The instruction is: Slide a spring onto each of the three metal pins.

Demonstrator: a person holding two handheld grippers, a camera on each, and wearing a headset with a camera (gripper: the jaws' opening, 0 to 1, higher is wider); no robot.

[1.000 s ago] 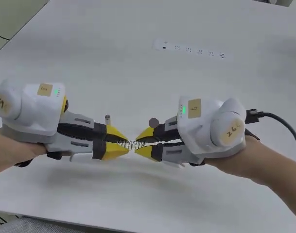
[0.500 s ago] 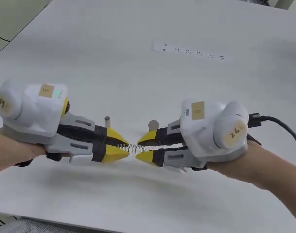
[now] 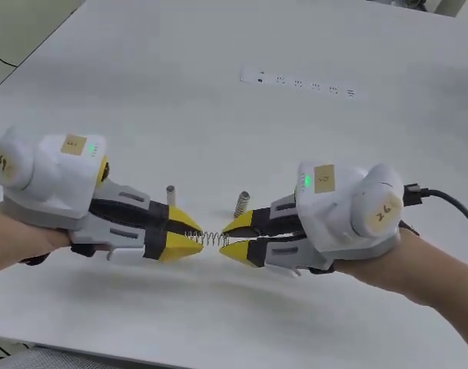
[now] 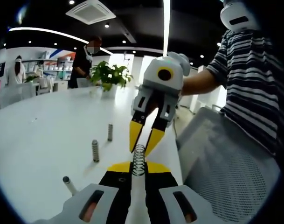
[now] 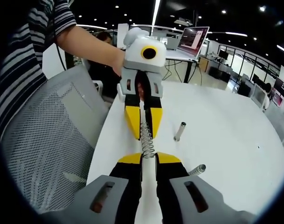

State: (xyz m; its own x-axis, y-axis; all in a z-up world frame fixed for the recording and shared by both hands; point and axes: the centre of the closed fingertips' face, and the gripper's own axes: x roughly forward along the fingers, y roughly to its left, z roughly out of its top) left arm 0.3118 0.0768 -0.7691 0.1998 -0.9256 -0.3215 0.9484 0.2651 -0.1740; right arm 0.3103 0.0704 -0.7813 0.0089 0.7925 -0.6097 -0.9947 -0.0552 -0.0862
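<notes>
A small steel spring (image 3: pixel 210 237) hangs level between my two grippers, just above the white table (image 3: pixel 218 131). My left gripper (image 3: pixel 197 236) is shut on its left end, and the spring (image 4: pixel 139 158) sits between the yellow tips. My right gripper (image 3: pixel 226 237) is shut on the other end of the spring (image 5: pixel 146 137). Just behind the tips stand a bare metal pin (image 3: pixel 170 194) and a pin wearing a spring (image 3: pixel 242 204). In the left gripper view there is a third upright pin (image 4: pixel 110 132) farther off, which looks ribbed.
A white power strip (image 3: pixel 299 80) lies at the far side of the table. A cable (image 3: pixel 449 206) trails from my right gripper. The table's near edge (image 3: pixel 103 350) runs just below my hands. People and desks stand far behind in the gripper views.
My right gripper has moved down and to the right, uncovering the spring-wearing pin. The left tips dropped slightly. The spring between them now looks more stretched.
</notes>
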